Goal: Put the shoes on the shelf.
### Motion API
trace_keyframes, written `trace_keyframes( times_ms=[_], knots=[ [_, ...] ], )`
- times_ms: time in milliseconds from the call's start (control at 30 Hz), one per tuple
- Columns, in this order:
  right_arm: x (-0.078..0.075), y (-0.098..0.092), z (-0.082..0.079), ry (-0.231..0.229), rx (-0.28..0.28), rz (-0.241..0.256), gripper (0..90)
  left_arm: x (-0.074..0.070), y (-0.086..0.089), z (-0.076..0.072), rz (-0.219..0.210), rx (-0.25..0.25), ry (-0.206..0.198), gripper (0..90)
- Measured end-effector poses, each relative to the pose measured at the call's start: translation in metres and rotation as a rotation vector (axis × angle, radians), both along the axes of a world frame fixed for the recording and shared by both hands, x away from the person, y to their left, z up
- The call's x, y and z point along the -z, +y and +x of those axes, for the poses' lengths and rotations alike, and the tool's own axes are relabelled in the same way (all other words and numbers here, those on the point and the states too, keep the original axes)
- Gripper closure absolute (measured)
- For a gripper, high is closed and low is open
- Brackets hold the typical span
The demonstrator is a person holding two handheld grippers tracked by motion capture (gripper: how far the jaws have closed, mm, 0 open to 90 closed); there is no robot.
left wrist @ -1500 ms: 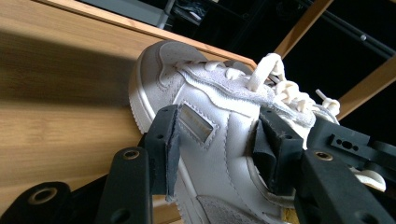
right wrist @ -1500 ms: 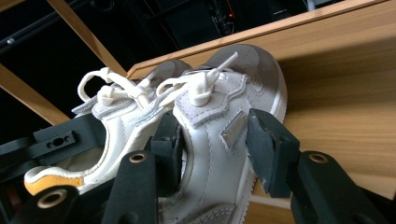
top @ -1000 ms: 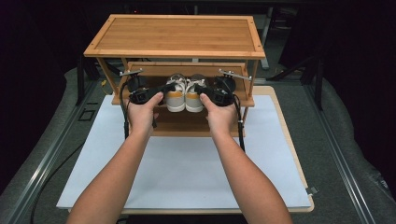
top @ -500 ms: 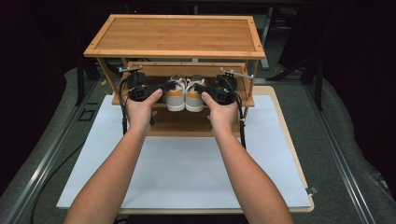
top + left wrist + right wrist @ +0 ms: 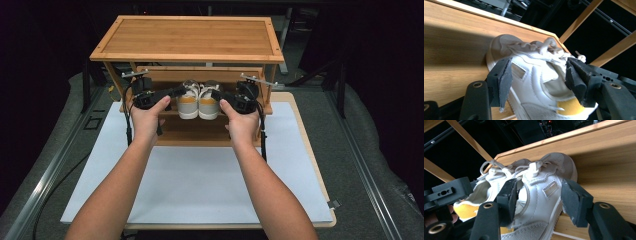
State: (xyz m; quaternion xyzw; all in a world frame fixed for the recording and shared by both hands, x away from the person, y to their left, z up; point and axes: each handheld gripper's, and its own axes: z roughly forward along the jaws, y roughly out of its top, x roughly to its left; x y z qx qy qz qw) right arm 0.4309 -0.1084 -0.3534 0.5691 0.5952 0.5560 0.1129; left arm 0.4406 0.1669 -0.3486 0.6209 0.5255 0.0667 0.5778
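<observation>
Pair of white sneakers (image 5: 199,101) on the bamboo rack (image 5: 190,37)'s middle shelf, heels toward the person, long axis front-to-back. Left gripper (image 5: 537,80) and right gripper (image 5: 537,195) spread wide, each straddling one shoe.

white-and-yellow shoes (image 5: 199,101), brown wooden rack (image 5: 187,37)

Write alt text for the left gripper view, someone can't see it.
A white sneaker with a yellow heel patch lies on a wooden shelf, framed between the two open black jaws of the left gripper. One jaw sits against its side, the other near the heel opening; dark background with wooden frame bars behind.
</observation>
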Motion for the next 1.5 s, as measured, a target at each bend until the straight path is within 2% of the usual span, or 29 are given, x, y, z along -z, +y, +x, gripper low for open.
trace_keyframes(
  times_ms=[133,300,533,700,767,967,1133,1233,1333,1433,1500],
  knots=[
    [-0.002,-0.004,-0.005,-0.019,-0.009,-0.014,52.1,-0.004,0.002,-0.006,0.001,0.002,-0.018,40.5],
    [-0.005,-0.01,-0.012,-0.038,-0.013,-0.03,56.1,-0.005,0.008,-0.012,-0.002,0.001,-0.048,48.5],
    [-0.005,-0.016,-0.015,-0.045,-0.014,-0.048,57.9,0.002,0.016,-0.013,-0.011,0.01,-0.035,61.4],
    [-0.002,-0.017,-0.017,-0.048,-0.014,-0.058,57.2,0.002,0.019,-0.016,0.004,0.022,-0.042,70.8],
    [-0.002,-0.017,-0.018,-0.037,-0.006,-0.086,56.4,0.003,0.02,-0.016,0.012,0.022,-0.044,73.8],
    [-0.002,-0.017,-0.018,-0.054,-0.009,-0.093,54.9,0.008,0.023,-0.016,0.023,0.021,-0.032,82.3],
    [-0.001,-0.019,-0.018,-0.046,-0.005,-0.098,64.0,0.013,0.023,-0.015,0.029,0.033,-0.027,88.4],
    [0.002,-0.02,-0.017,-0.042,-0.01,-0.068,70.7,0.015,0.022,-0.014,0.044,0.035,-0.026,89.3],
    [0.006,-0.02,-0.016,-0.029,-0.017,-0.064,76.4,0.018,0.021,-0.014,0.029,0.043,-0.026,89.5],
    [0.013,-0.021,-0.014,-0.004,-0.028,-0.059,83.2,0.021,0.019,-0.013,0.034,0.054,-0.015,89.6],
    [0.016,-0.022,-0.012,0.004,-0.04,-0.032,86.8,0.025,0.019,-0.012,0.036,0.056,-0.006,89.7]
  ],
)
